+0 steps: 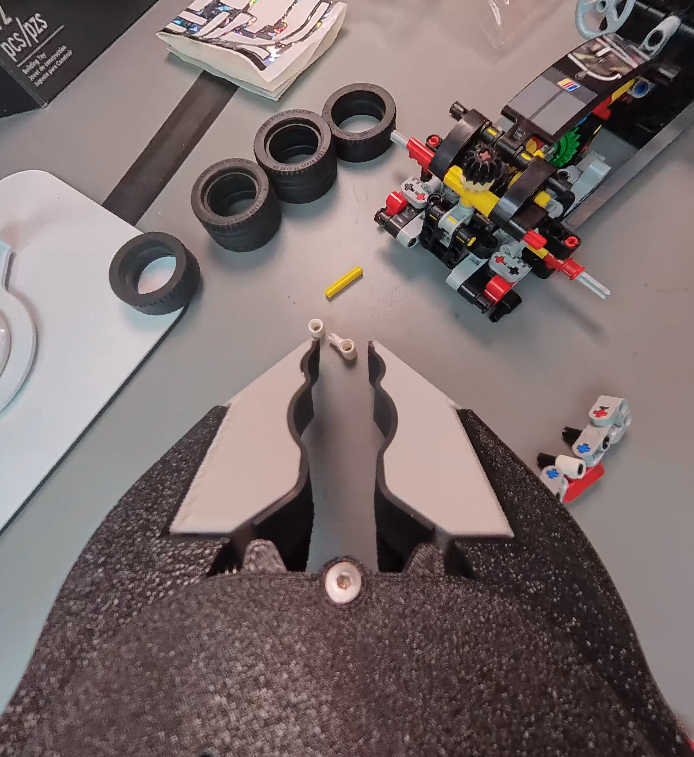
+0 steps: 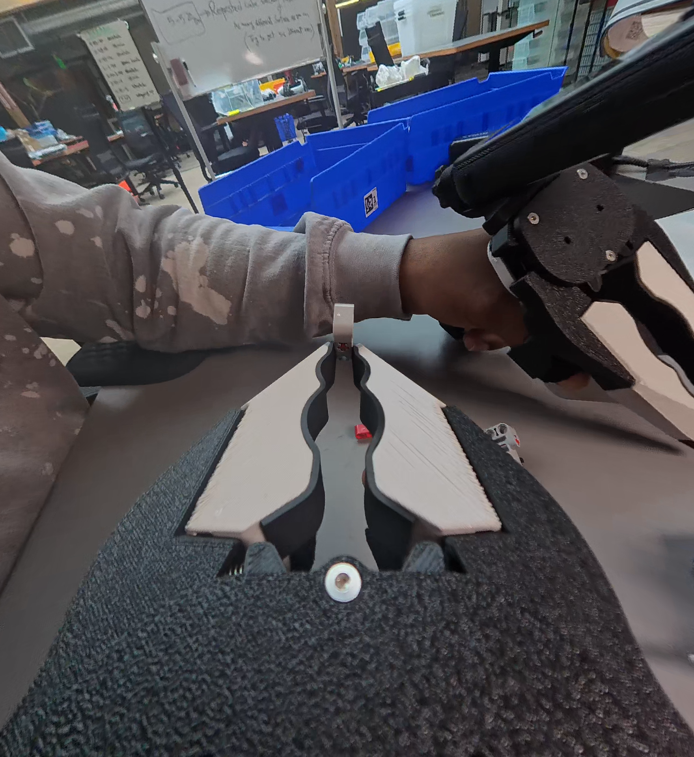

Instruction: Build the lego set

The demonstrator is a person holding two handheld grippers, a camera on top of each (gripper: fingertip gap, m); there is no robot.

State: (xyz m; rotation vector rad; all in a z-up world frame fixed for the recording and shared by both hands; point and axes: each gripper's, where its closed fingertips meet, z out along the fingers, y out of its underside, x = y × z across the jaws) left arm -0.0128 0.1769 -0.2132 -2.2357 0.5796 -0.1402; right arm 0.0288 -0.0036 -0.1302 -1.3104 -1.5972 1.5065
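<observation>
The left gripper (image 1: 342, 346) is hovering with jaws parted and empty. Two small grey connectors (image 1: 343, 345) are lying at its tips: one between the jaws, one just ahead of the left tip. The step appears to be picking one up; that calls for lowering and closing squarely, as they are tiny. The right gripper (image 2: 343, 348) is pinching a grey beam (image 2: 343, 323), upright, between closed tips. The car (image 1: 513, 192), part-built and wheelless, is sitting ahead-right of the left jaws; four tyres (image 1: 294, 164) ahead-left.
</observation>
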